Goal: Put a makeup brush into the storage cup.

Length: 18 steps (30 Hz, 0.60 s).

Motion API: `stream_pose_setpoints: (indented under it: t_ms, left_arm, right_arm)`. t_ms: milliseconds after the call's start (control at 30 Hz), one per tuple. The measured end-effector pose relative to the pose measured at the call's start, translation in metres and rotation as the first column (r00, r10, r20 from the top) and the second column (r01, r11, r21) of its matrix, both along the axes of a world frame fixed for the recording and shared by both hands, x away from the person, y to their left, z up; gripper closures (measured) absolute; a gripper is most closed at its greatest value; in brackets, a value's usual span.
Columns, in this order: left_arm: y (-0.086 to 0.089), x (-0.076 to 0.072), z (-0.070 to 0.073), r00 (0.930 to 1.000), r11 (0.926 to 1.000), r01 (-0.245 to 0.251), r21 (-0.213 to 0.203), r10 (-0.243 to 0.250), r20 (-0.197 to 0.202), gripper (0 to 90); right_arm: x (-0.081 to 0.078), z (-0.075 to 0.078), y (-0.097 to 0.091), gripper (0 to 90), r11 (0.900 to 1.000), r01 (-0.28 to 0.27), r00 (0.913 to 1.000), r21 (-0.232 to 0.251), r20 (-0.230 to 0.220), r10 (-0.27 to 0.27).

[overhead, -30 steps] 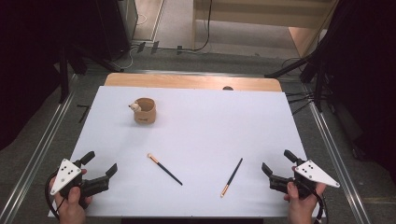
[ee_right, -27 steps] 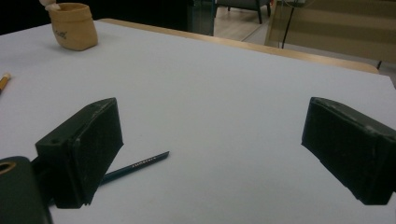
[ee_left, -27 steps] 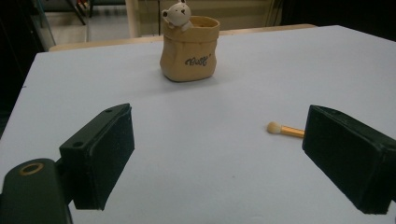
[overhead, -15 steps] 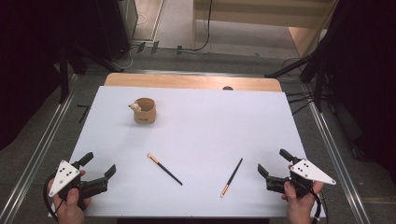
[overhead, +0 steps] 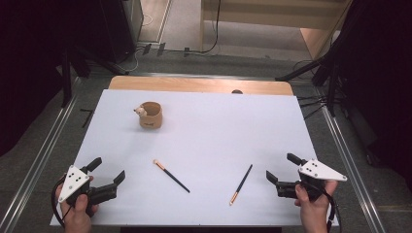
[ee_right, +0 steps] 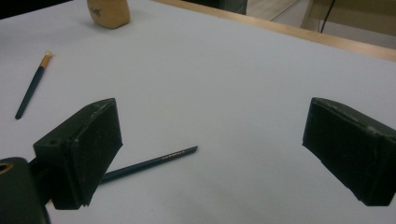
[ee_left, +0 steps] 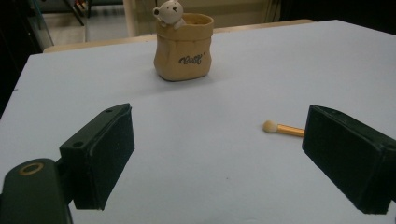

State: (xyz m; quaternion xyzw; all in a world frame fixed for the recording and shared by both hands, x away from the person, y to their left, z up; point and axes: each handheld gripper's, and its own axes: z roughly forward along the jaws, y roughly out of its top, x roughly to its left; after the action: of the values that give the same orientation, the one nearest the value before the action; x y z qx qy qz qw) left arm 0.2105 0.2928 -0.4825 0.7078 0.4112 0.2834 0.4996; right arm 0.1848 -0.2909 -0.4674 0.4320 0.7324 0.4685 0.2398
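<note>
At the bottom corners of the high view, the left gripper [overhead: 108, 169] and right gripper [overhead: 281, 168] hover wide-jawed and empty, each angled toward 1 of 2 makeup brushes [overhead: 171, 175] [overhead: 241, 184] lying mid-table, seemingly ready to lift them into the bear cup [overhead: 149, 115] at upper left

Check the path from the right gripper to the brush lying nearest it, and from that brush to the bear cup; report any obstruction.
Nothing visible blocks either path. The right gripper, jaws open, faces the dark-handled brush with the gold ferrule across bare white tabletop. Toward the tan bag-shaped cup with the bear figure, the second brush lies left of the line.
</note>
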Motion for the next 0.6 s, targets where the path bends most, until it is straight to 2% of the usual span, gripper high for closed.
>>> stream_pose_setpoints:
  t_ms: [367,600]
  left_arm:
    - [-0.001,0.001,-0.001,1.0000,1.0000,0.007,-0.002,-0.007,0.000,9.5]
    - [-0.002,0.002,-0.001,0.9999,0.9999,0.010,0.001,-0.010,0.002,9.5]
  right_arm:
    - [0.012,0.003,0.007,5.3,0.9964,-0.071,0.9945,-0.046,-0.081,0.068]
    - [0.023,0.007,0.017,5.5,0.9875,-0.129,0.9844,-0.091,-0.132,0.116]
